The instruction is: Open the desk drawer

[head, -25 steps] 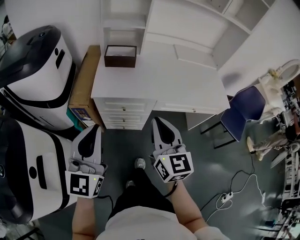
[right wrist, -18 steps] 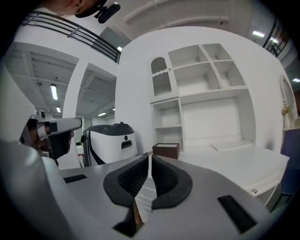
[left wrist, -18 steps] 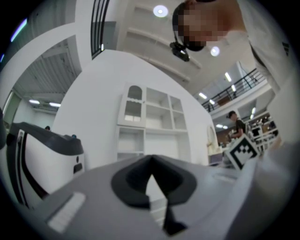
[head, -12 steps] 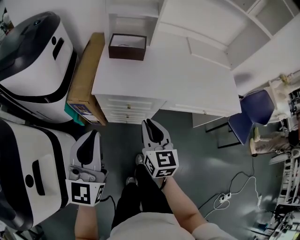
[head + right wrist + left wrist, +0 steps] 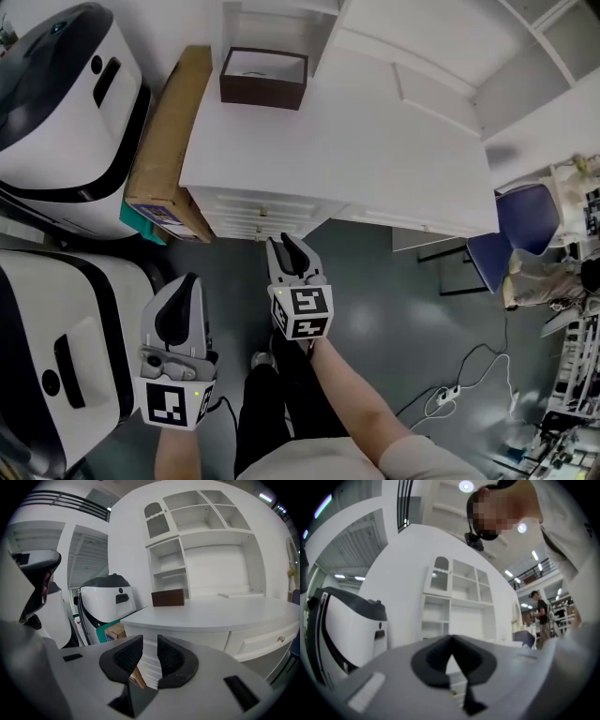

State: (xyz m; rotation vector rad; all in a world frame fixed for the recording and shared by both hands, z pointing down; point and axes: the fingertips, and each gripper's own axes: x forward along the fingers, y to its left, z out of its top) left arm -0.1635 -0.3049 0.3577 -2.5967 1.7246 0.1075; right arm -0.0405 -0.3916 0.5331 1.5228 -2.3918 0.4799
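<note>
Stack of drawers (image 5: 246,214) under the desk's (image 5: 375,159) left front corner, at 12 o'clock just beyond the right gripper (image 5: 283,246); flat white fronts face 6 o'clock, long axis 9-to-3, each with a small round brass-coloured knob; all flush and closed. Right gripper's jaws parted (they have just been opening), nothing between the dark moulded pads (image 5: 123,660); left gripper (image 5: 184,286) at its 8 o'clock, jaws clenched tip to tip, empty. Smooth matte desktop; rectangular brown box (image 5: 263,78) at its 11 o'clock corner.

drawer knobs (image 5: 262,215) tiny, white machine (image 5: 56,103) cropped left
</note>
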